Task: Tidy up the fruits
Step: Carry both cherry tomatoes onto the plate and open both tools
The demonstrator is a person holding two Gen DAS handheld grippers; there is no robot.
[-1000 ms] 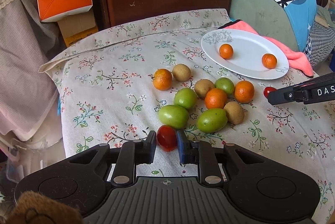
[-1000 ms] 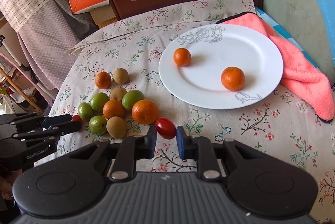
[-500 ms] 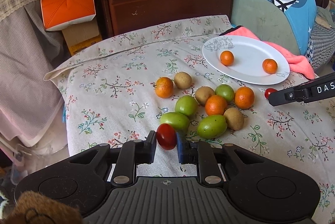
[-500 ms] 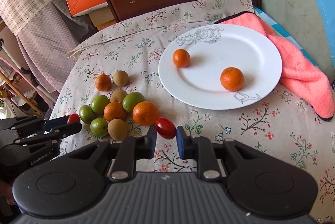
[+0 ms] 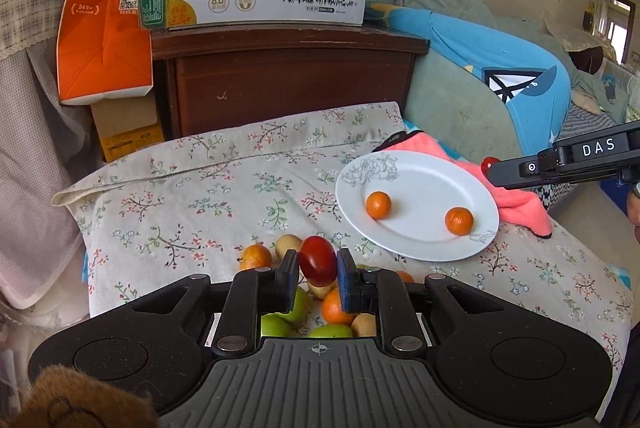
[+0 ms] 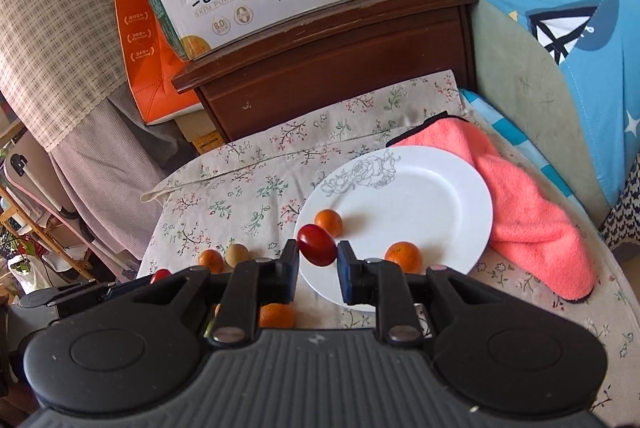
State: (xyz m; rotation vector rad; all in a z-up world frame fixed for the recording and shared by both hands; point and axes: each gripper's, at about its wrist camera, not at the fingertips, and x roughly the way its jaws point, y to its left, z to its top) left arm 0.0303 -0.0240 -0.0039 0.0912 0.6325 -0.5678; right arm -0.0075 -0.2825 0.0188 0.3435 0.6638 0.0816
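Above the floral tablecloth [image 5: 208, 196], the left gripper [image 5: 318, 274] is clenched on a red cherry tomato [image 5: 318, 260], held over the loose pile of tangerines, green fruits and brown fruits. Nearer the white plate [image 6: 432, 188], which carries two tangerines, the right gripper [image 6: 318, 266] grasps a second cherry tomato [image 6: 317, 245] the same way, beside a pink towel [image 6: 528, 212].
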